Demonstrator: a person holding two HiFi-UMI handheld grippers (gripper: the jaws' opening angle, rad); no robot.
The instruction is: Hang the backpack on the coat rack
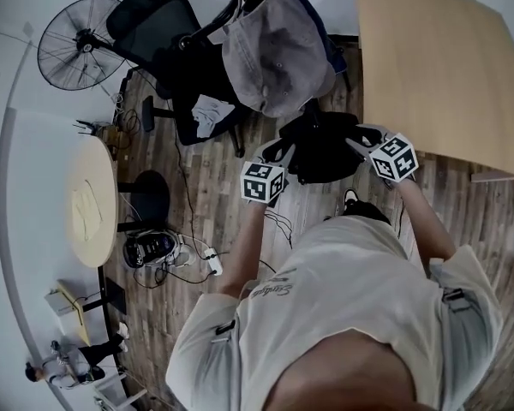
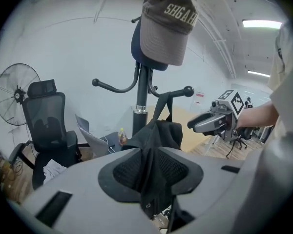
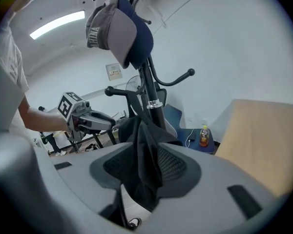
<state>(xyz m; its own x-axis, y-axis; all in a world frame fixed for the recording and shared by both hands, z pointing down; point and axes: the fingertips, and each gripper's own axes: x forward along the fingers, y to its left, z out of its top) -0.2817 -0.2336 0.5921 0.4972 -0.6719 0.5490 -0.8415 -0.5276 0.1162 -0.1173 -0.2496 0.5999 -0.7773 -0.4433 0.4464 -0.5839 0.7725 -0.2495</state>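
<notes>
The black backpack [image 1: 325, 151] hangs beside the coat rack pole [image 2: 139, 99]. Its strap [image 2: 162, 106] runs up to a knobbed hook arm [image 2: 180, 92]. My left gripper [image 1: 283, 150] is at the bag's left side, and in the left gripper view its jaws [image 2: 149, 179] pinch a fold of black fabric. My right gripper [image 1: 361, 137] is at the bag's right side. In the right gripper view its jaws [image 3: 141, 174] stand apart, and the backpack's cloth [image 3: 144, 140] hangs loosely between them. A grey cap [image 1: 274, 50] tops the rack.
A black office chair [image 1: 154, 28] and a floor fan [image 1: 73, 41] stand left of the rack. A light wooden table [image 1: 437, 67] is at the right, a round table [image 1: 90, 199] at the left. Cables and a power strip [image 1: 210, 264] lie on the floor.
</notes>
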